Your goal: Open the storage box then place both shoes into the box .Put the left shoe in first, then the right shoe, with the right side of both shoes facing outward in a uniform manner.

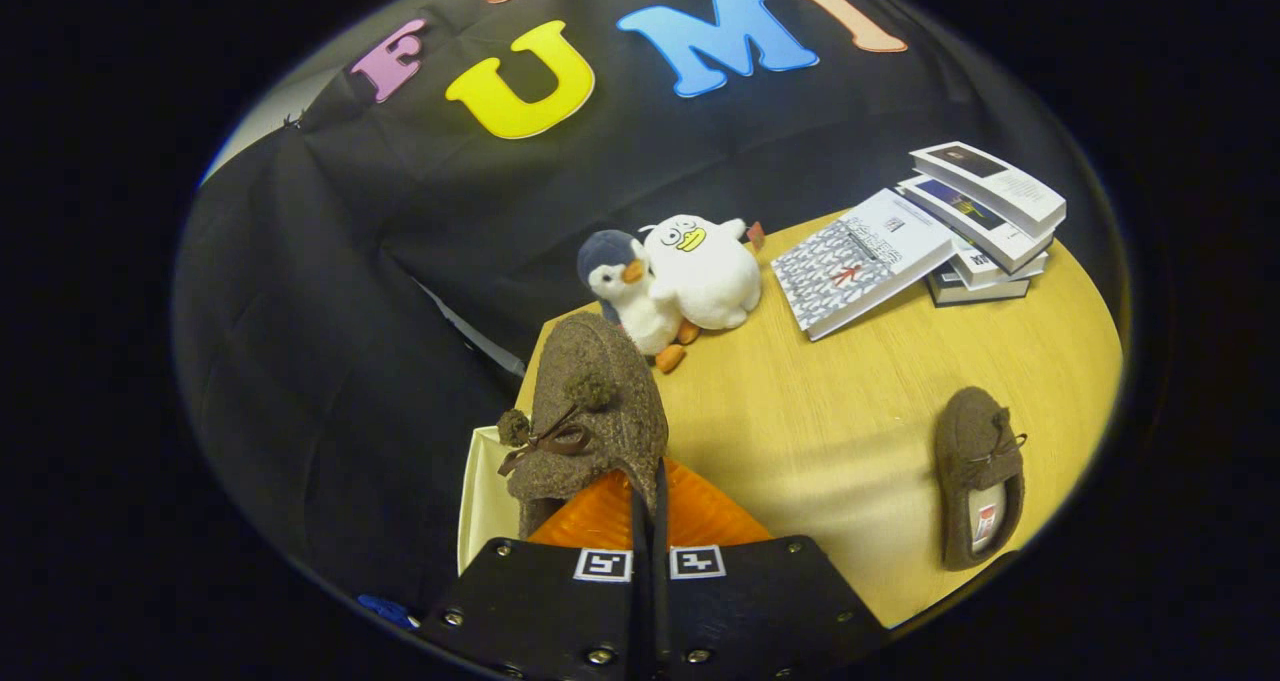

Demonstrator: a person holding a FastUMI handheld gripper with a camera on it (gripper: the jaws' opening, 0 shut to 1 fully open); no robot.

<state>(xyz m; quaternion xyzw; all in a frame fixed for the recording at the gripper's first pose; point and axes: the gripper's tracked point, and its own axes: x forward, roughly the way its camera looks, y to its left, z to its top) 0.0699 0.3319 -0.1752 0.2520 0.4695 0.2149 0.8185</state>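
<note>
My gripper [650,506] is shut on the heel rim of a brown felt shoe [595,401] with pompoms and a bow. The shoe is held up with its toe pointing away from me, over the table's left edge. Just below and left of it shows a strip of the pale storage box [484,496]; most of the box is hidden by the shoe and my fingers, so I cannot tell how far it is open. The second brown shoe [978,476] lies on the wooden table [850,401] to the right, sole down, its opening facing up.
A plush penguin [630,296] and a white plush duck [705,271] sit at the table's far edge, just beyond the held shoe. To the far right, an open book [865,271] leans on a stack of books [990,216]. Black cloth hangs behind and to the left.
</note>
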